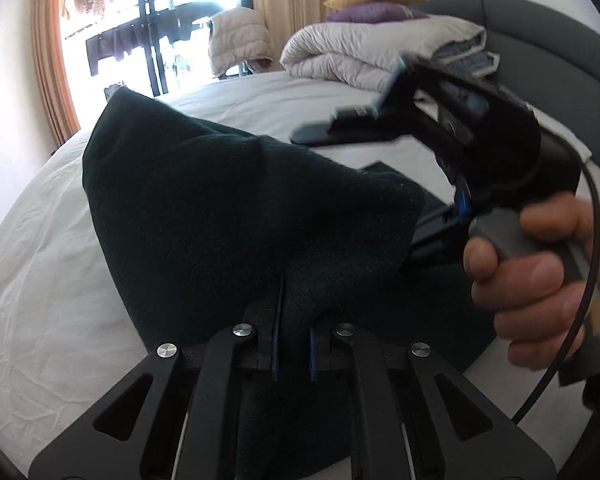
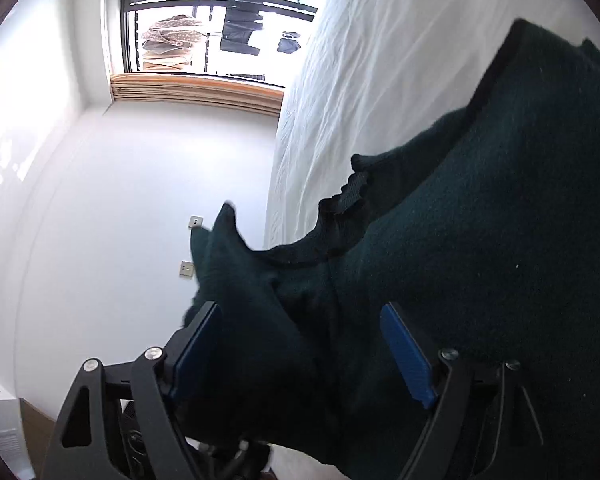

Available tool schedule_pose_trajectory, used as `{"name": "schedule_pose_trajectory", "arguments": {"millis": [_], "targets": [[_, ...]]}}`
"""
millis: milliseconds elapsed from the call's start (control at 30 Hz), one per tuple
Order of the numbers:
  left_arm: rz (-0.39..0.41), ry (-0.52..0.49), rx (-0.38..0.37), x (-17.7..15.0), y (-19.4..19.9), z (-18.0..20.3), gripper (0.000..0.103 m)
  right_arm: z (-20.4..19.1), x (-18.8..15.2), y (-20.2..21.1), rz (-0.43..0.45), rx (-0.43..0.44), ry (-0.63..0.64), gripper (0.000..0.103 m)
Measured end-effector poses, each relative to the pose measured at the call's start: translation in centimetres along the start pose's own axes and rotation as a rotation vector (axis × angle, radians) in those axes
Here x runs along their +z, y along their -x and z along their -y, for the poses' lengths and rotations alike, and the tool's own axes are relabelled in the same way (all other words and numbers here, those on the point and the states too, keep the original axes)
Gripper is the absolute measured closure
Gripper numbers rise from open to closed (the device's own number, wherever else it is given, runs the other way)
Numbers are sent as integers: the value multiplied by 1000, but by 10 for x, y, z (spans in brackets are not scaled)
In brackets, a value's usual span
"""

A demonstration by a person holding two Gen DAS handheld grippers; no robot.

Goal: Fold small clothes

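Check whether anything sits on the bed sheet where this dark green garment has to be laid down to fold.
Nothing visible does. The dark green garment hangs pinched in the left gripper, and the white sheet around it is bare. The folded duvet and pillows sit far back by the headboard. The right gripper stands open around a fold.

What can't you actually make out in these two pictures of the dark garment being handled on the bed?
- Left wrist view: the dark green garment hides the left gripper fingertips, so the grip point is unseen.
- Left wrist view: the right gripper is motion-blurred, its detail lost.
- Right wrist view: the garment's full shape; the lower and right edges cut it off.
- Both views: the garment covers part of the bed sheet.
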State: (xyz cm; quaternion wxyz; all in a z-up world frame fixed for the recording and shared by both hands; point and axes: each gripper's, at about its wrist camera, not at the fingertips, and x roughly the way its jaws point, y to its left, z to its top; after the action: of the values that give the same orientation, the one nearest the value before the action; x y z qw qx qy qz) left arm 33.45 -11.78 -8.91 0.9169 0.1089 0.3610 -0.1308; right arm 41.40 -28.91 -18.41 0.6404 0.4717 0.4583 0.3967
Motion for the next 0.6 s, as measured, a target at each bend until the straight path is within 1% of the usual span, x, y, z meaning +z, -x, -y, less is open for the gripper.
{"name": "schedule_pose_trajectory", "arguments": {"millis": [67, 100, 167, 200, 300, 400, 433, 500, 533, 600], "targets": [[-41, -53, -6, -10, -14, 15, 94, 3, 0, -3, -18, 10, 4, 17], [-47, -68, -8, -13, -18, 20, 94, 4, 1, -4, -24, 10, 1, 15], [-47, -93, 3, -15, -21, 26, 94, 4, 4, -4, -25, 19, -1, 15], [-46, -93, 1, -14, -22, 27, 94, 3, 6, -4, -27, 10, 2, 15], [-28, -95, 2, -13, -19, 24, 94, -2, 13, -11, -56, -66, 13, 15], [-8, -101, 11, -15, -19, 29, 95, -11, 23, -22, -93, -135, 48, 15], [-2, -103, 13, -17, -21, 29, 95, -13, 26, -25, -111, -166, 62, 17], [4, -96, 9, -26, -18, 24, 95, -15, 31, -37, -160, -248, 100, 24], [8, -91, 8, -31, -16, 19, 95, -18, 36, -48, -187, -281, 119, 25], [14, -84, 5, -30, -19, 21, 95, -28, 41, -62, -239, -326, 174, 27]]}}
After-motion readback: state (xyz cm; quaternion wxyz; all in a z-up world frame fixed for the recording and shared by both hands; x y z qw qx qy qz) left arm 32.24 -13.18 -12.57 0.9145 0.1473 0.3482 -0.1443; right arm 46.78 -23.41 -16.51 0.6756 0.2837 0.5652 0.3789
